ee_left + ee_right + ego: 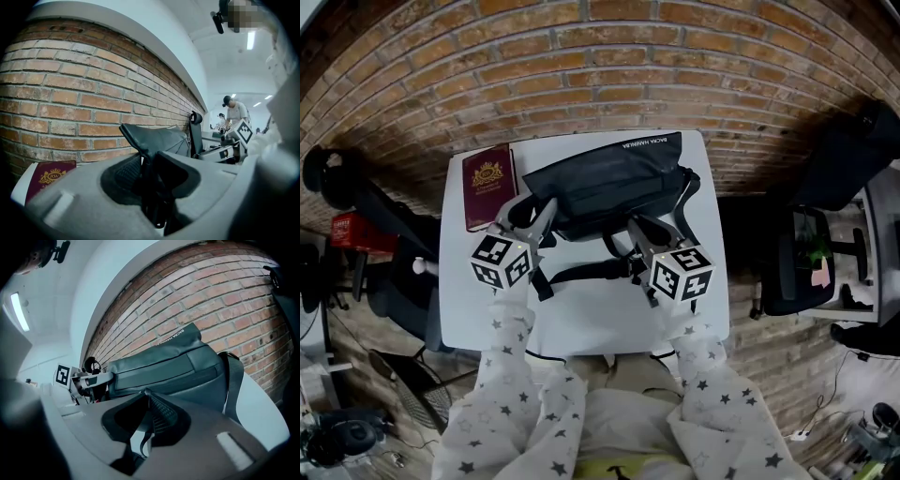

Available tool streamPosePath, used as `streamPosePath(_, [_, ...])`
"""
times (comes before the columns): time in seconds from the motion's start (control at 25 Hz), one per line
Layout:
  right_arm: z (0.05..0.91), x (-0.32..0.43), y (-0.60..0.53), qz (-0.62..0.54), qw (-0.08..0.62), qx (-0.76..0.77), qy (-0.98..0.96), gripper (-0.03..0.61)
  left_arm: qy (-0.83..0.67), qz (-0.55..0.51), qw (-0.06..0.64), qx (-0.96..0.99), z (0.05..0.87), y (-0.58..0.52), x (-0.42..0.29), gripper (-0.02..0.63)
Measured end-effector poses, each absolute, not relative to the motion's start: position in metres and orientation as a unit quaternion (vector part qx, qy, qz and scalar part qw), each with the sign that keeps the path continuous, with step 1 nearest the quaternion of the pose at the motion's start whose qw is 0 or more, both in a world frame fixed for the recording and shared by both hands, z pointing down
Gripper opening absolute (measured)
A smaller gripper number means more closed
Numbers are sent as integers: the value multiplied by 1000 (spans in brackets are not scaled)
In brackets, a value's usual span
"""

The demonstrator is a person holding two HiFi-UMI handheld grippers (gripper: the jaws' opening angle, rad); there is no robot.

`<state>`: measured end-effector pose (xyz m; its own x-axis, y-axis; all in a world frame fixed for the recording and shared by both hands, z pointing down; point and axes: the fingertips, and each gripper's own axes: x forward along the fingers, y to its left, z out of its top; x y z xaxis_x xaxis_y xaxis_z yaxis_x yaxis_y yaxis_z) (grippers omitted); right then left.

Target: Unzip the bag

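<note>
Black fabric bag (614, 178): at twelve o'clock on white table (581, 319), nine-o'clock corner clamped by left gripper (542, 211), zip pull (144, 442) apparently pinched in right gripper (637, 225). Next, drag pull sideways, bracing bag.

Pale sleeves (502, 375) scattered with small dark stars, and the same starred fabric across the lap, make up the person's clothing. The left gripper (536, 208) and right gripper (645, 228) are light grey moulded shells. Each carries a white cube (501, 261) printed with black square markers, and the fingers (161, 416) are lined with black, finely ribbed pads.
</note>
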<state>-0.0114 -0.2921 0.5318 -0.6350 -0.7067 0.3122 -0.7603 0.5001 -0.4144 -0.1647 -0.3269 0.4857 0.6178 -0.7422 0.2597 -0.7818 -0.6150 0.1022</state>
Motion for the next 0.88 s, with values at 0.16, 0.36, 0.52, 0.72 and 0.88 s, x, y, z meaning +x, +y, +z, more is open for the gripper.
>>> streamPosePath(0.16, [531,-5,-297,264,50,435,-860,35,-434,94,104,890,485,-328,-169,107])
streamPosePath(0.36, [531,8,-304,264,45,451,-852,35,-442,90,104,887,486,-329,-174,109])
streamPosePath(0.52, [528,16,-308,262,42,460,-847,35,-448,88,106,884,485,-329,-177,110])
streamPosePath(0.72, [527,16,-311,256,44,463,-847,37,-454,86,105,881,484,-329,-180,112])
streamPosePath(0.88, [526,35,-316,259,32,489,-833,37,-458,84,105,879,485,-330,-183,112])
